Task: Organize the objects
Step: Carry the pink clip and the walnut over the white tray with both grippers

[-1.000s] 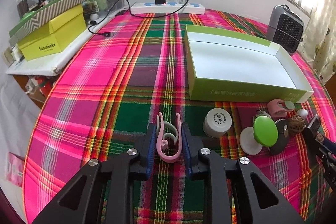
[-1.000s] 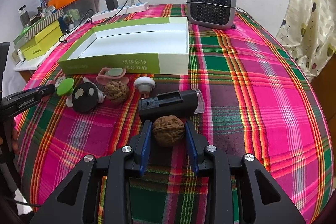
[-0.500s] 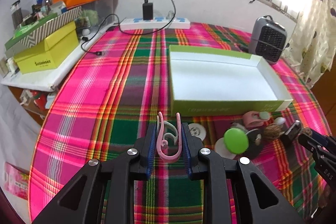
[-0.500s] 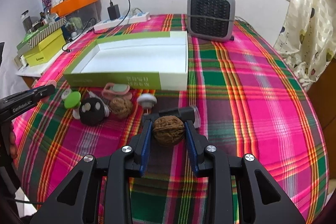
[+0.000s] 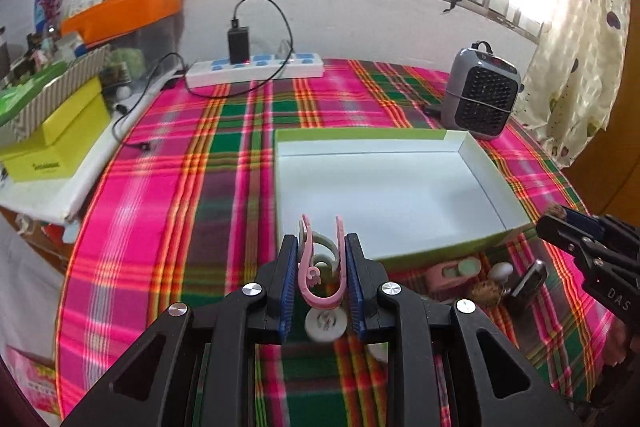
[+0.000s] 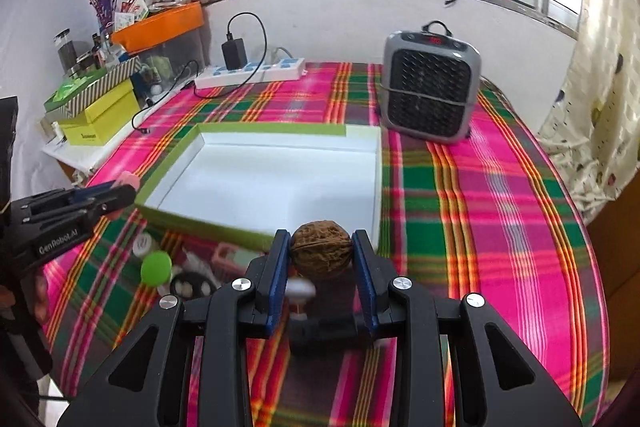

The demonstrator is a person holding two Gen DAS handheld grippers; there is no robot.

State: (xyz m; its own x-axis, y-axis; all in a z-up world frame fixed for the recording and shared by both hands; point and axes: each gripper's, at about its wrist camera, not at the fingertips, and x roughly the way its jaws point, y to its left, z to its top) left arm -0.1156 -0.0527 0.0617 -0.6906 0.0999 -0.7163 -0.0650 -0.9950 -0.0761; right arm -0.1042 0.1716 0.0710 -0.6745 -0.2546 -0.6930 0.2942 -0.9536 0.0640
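Note:
My left gripper (image 5: 321,259) is shut on a pink clip (image 5: 320,267) and holds it in the air at the near left corner of the open green box (image 5: 496,241) with a white inside. My right gripper (image 6: 321,255) is shut on a brown walnut (image 6: 321,255) and holds it above the box's near right wall (image 6: 377,203). Each gripper shows in the other's view: the left (image 6: 104,199) and the right (image 5: 560,223). Loose items lie on the cloth in front of the box: a white cap (image 5: 326,323), a pink case (image 5: 448,273), a second walnut (image 5: 486,293), a green round thing (image 6: 156,267).
A grey fan heater (image 6: 430,87) stands behind the box at the right. A white power strip (image 5: 256,69) with a charger lies at the back. Stacked boxes (image 5: 52,139) and an orange tray (image 5: 124,11) fill the shelf at the left.
Both grippers have risen and moved forward to the box's near edge with their loads. The loose items now lie under and behind the fingers.

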